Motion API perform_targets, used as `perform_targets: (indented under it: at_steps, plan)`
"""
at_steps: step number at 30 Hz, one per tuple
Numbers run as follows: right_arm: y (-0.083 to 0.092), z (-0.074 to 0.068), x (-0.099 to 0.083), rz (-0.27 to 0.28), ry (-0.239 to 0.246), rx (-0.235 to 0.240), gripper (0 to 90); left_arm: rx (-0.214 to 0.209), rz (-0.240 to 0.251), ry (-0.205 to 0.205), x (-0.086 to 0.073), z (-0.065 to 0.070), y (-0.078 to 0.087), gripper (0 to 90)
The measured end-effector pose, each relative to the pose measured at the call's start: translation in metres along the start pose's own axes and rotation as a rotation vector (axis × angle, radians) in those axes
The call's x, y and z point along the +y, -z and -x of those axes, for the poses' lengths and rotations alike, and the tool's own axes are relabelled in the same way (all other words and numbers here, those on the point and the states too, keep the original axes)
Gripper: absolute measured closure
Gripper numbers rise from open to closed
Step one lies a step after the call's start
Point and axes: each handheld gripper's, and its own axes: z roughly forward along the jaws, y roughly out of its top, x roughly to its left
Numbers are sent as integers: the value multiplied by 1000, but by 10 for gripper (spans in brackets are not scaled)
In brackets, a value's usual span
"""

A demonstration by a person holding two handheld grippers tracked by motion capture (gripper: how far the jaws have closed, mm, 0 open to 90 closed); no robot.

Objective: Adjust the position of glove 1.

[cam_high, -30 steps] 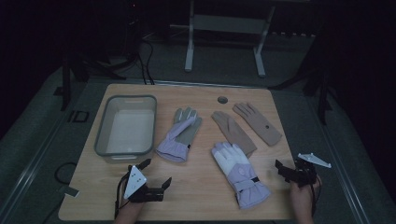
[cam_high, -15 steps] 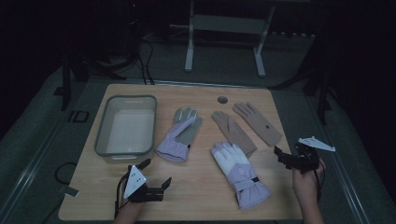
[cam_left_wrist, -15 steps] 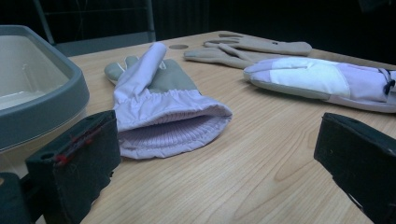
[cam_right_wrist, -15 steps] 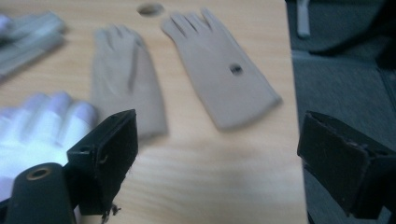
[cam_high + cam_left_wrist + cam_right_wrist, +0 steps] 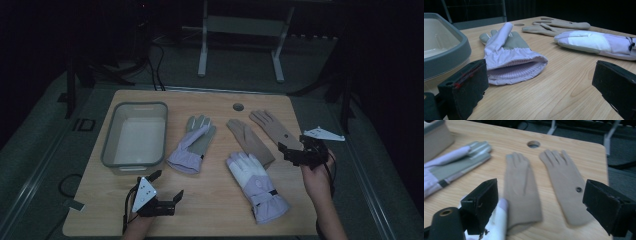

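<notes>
Four gloves lie on the wooden table. A lilac and grey glove sits mid-table, its open cuff facing my left gripper. A lilac and white glove lies nearer the front. Two flat tan gloves lie side by side at the right. My left gripper rests open near the front edge, nothing between its jaws. My right gripper hovers open just right of the tan gloves, which lie ahead of it.
A grey plastic tub stands at the table's left, close to my left gripper. A round hole pierces the tabletop near the far edge. Metal stand legs and cables lie on the floor beyond.
My right gripper has moved forward along the table's right edge and risen, now beside the tan gloves. The left gripper has stayed put.
</notes>
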Motion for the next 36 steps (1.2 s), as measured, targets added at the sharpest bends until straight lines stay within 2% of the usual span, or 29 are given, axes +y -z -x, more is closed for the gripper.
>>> perform_targets:
  at_steps: [7,12,14,17,22,25,26,27,29,30,33,35,36]
  plan:
    - [-14,-17,17,-6,30,43,125,-2,-2,-4,0,0,0,6]
    - [-27,-29,28,-42,68,68,134,-3,-4,-4,0,0,0,6]
    - [-34,-35,32,-51,71,92,134,-4,-3,-2,0,0,0,6]
    - [-41,-42,35,-65,81,99,134,-5,-4,-2,0,0,0,6]
    - [-63,-63,43,-106,112,166,132,-6,-3,-4,0,0,0,6]
    - [-71,-74,48,-104,149,176,132,-8,-3,1,0,-1,0,6]
    - [-71,-74,48,-104,149,176,132,-8,-3,2,0,-1,0,6]
    - [-73,-78,49,-98,159,169,133,-9,-4,1,0,-1,0,6]
    - [-77,-85,52,-77,187,187,133,-9,-4,1,0,-1,0,6]
    - [-81,-92,55,-73,203,183,138,-9,-6,0,0,-1,0,6]
    - [-87,-100,58,-114,196,220,138,-10,-7,3,0,-1,0,6]
    - [-93,-108,60,-123,209,222,141,-11,-6,4,0,-1,0,6]
    - [-99,-116,61,-136,213,239,141,-11,-5,6,0,-1,0,6]
